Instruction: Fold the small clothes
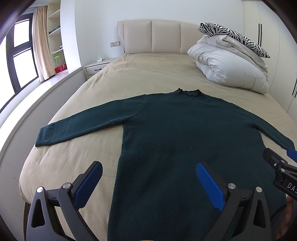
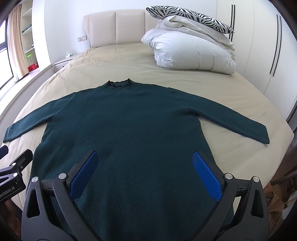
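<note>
Because it has to be folded, the dark green fuzzy knit sweater (image 2: 130, 129) lies flat on the tan bed sheet (image 2: 167, 63), front side down or up I cannot tell, with both long sleeves spread out wide and the neck pointing at the padded cream headboard (image 2: 115, 27). I think this makes the sleeves easy to grab. Over its bottom part hang the left gripper (image 1: 148, 183) and the right gripper (image 2: 146, 172), both with blue pads wide apart, holding nothing. Far back sits a puffy white folded blanket (image 2: 185, 50) under a zebra-striped pillow (image 2: 185, 16).
</note>
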`<action>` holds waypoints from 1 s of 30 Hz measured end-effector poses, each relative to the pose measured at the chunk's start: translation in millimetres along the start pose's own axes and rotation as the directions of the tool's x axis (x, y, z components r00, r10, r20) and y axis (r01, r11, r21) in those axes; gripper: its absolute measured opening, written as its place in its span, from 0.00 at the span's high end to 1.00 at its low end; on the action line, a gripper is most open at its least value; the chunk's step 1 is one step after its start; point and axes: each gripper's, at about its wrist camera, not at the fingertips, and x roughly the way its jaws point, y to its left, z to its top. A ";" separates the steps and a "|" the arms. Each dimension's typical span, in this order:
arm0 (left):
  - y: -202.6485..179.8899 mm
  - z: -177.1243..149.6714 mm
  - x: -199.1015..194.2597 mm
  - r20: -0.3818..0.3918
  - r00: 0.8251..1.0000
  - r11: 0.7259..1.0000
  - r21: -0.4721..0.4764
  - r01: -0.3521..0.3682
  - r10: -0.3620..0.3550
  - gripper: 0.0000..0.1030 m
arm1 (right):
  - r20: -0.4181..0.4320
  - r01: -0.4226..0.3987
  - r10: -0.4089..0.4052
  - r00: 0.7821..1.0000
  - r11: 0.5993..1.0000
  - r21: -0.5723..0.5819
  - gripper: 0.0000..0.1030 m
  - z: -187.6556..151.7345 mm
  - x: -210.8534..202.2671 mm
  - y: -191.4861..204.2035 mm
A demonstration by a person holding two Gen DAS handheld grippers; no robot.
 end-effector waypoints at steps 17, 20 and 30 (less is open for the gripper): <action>0.6 0.1 0.2 0.000 1.000 1.000 0.000 0.000 0.000 0.00 | -0.005 0.000 0.000 1.000 1.000 -0.001 0.00 -2.4 2.5 2.1; 0.8 0.2 0.3 0.000 1.000 1.000 -0.001 0.001 -0.001 0.00 | -0.005 0.000 0.000 1.000 1.000 0.000 0.00 -2.9 2.6 2.3; 1.2 0.1 0.2 -0.002 1.000 1.000 -0.002 0.002 -0.002 0.00 | -0.008 -0.002 0.002 1.000 1.000 -0.002 0.00 -5.1 3.7 4.6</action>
